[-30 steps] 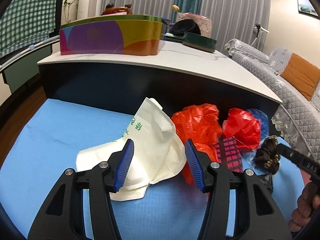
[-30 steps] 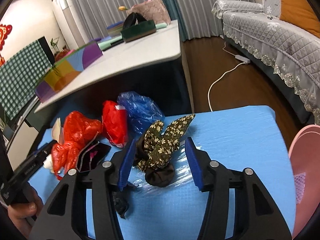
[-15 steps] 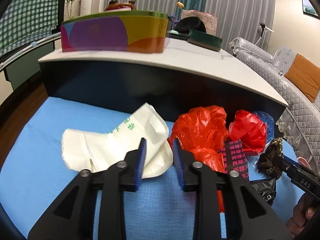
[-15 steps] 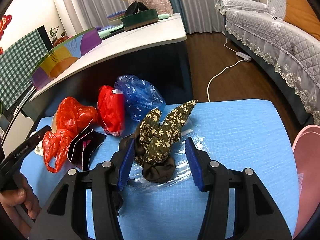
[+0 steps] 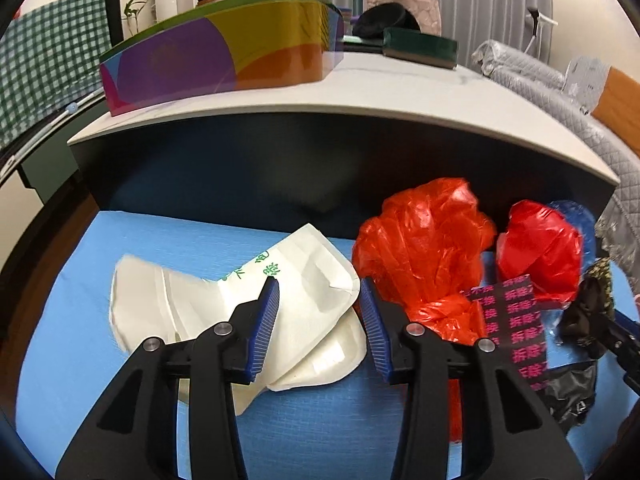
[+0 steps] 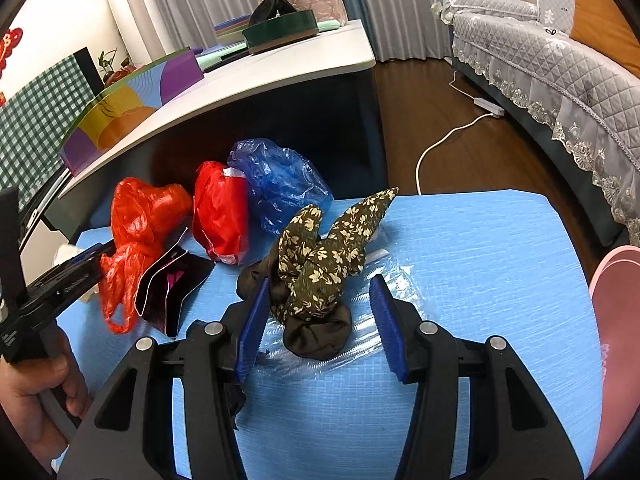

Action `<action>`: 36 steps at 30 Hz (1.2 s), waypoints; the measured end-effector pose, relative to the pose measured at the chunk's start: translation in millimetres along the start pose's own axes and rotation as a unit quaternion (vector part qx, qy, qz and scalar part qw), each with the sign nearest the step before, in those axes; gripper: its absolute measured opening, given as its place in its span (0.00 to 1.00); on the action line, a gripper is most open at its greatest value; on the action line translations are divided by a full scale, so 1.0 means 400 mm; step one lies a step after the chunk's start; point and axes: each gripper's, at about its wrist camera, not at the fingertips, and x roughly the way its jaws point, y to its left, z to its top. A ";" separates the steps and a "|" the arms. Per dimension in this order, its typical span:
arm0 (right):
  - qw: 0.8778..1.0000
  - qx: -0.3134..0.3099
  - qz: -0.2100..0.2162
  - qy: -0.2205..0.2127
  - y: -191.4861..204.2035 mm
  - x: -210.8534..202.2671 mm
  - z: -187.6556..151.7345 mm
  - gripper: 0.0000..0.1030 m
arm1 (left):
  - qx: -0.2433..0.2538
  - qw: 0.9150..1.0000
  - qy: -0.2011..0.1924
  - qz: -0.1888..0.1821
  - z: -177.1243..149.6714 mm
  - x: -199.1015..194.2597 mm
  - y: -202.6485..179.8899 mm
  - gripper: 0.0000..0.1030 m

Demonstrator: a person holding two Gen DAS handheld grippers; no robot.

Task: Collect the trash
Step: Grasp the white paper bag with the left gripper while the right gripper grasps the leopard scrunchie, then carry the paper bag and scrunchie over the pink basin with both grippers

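Blue-matted worktop with loose trash, living room behind.

Left gripper (image 5: 318, 312), whose jaws have just been opening, stands parted over a creased white paper bag (image 5: 224, 304) with green print, its right edge between the pads, unpinched. Right gripper (image 6: 316, 312) stands open astride a dark floral cloth bundle (image 6: 324, 264) on clear film. At the far edge lie an orange-red plastic bag (image 6: 140, 216), red bag (image 6: 220, 212) and blue bag (image 6: 280, 180).

pink bin (image 6: 618, 344): cut off (right edge) | blue bag (image 5: 576, 220): mostly hidden
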 end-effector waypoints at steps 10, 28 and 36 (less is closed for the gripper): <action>1.000 -0.005 0.017 -0.002 0.007 -0.032 0.002 0.22 | -0.006 1.000 -0.006 0.006 -0.006 -0.044 0.021 0.05; 0.997 -0.018 -0.003 -0.080 0.013 -0.285 -0.004 0.20 | 0.002 0.995 -0.094 -0.029 0.011 -0.332 0.036 0.00; 0.994 -0.022 -0.021 -0.103 -0.004 -0.406 -0.023 0.20 | -0.010 0.992 -0.108 -0.070 -0.001 -0.427 0.038 0.00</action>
